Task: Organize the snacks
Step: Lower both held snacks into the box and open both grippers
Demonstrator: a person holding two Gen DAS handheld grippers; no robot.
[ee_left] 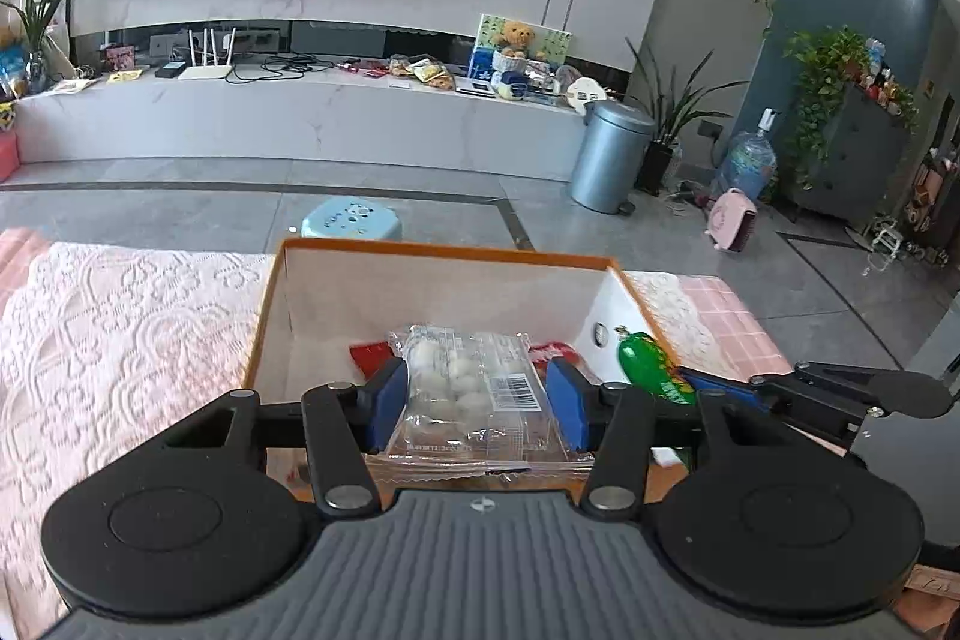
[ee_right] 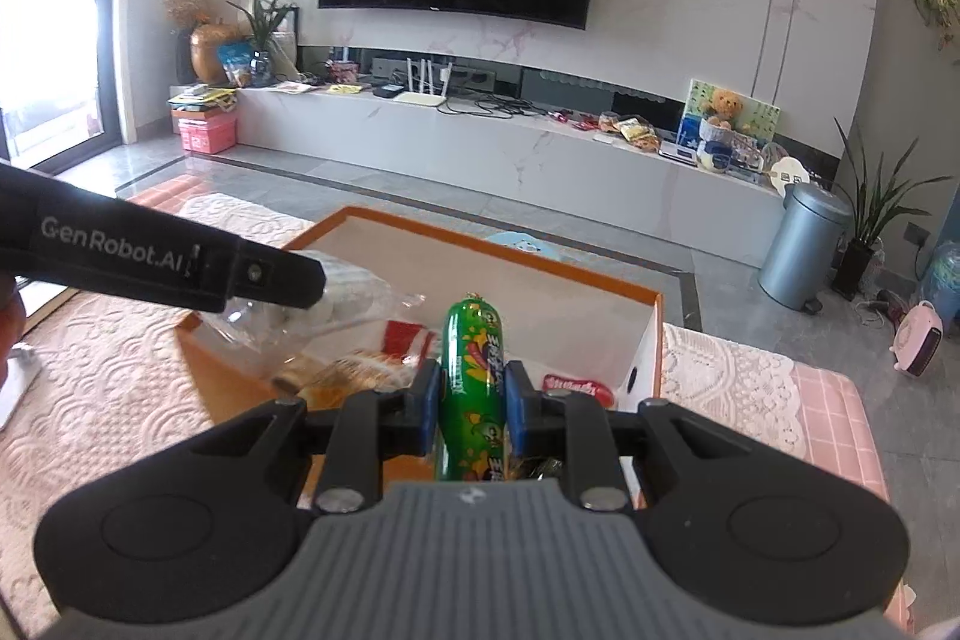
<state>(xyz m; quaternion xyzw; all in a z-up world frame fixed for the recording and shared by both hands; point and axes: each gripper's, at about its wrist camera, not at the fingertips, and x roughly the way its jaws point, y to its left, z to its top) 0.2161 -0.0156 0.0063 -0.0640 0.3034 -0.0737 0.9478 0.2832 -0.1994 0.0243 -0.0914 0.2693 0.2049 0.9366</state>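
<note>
Holding two snacks over the same box at once — the left hand-held gripper (ee_left: 477,403) is clamped on a clear plastic packet of white round sweets (ee_left: 474,394), blue pads pressing its long sides, and the right hand-held gripper (ee_right: 469,403) is clenched around a green foil-wrapped sausage stick (ee_right: 473,388) that points to 12 o'clock in the right wrist view.

Both hang above the open orange-rimmed cardboard box with white inner walls (ee_left: 420,292), which sits on the table under a pink lace tablecloth (ee_left: 114,334). Red snack packets (ee_right: 573,385) and a yellow-orange packet (ee_right: 354,370) already lie on the box floor, so I'd judge the sorting well under way.

Doing this step well looks like a matter of order. The left gripper crosses in at 10 o'clock of the right wrist view, close to the sausage, so let one go down first and keep the other high. The sweets packet is floppy and slippery; lower it nearly to the floor of the box before easing the jaws, or it may flip onto its edge. The sausage can roll — set it lengthwise against the wall at 3 o'clock, where bare floor shows.
</note>
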